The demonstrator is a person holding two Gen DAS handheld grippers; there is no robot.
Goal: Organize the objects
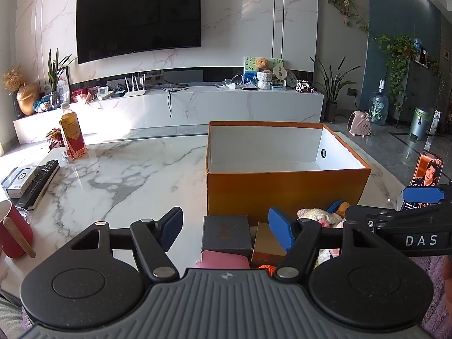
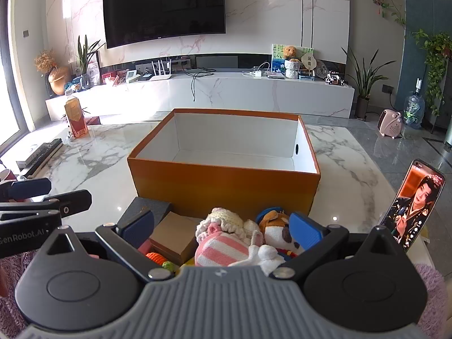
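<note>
A marble-walled living room with a wall television is seen behind a marble bench (image 2: pixel 84 169). An empty orange box (image 2: pixel 223 189) has been set mid-bench, presumably as the container. The items to be organized, a striped plush toy (image 2: pixel 223 247), a tan box (image 2: pixel 172 233) and a dark box (image 1: pixel 226 233), are heaped just before it. Both the left tool (image 1: pixel 224 226) and the right tool (image 2: pixel 221 226) are held wide open and empty above the heap, seemingly for a first pick.

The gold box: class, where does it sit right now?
In the right wrist view, the gold box lies on the table before the orange box, between the dark grey box and the striped plush.
</note>
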